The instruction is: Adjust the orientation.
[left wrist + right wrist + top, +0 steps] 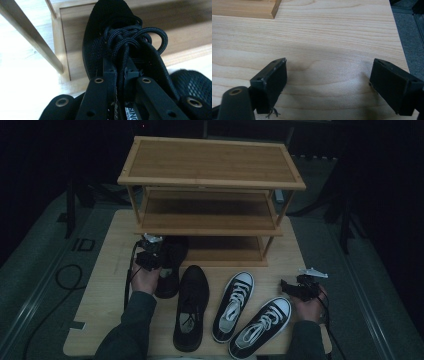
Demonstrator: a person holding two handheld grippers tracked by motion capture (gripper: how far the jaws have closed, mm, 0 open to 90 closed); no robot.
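Left gripper [120,75] clamped on black shoe [110,37] at its laces, toe pointing ahead over rack's [210,227] bottom shelf, second black shoe [191,307] beside it on table [100,295], right gripper [328,85] wide open, resting apart over bare wood

Black shoe [105,32]; black-white sneakers [235,305]; tan rack [210,180].

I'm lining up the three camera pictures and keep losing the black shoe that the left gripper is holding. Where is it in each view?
High view: the black shoe sits left of centre, toe at the shoe rack's bottom shelf, the left gripper shut on it.
Left gripper view: it runs up the middle, jaws pinching its tongue.
Right gripper view: bare table, no shoe.
Shared landmark: the rack's wooden base.
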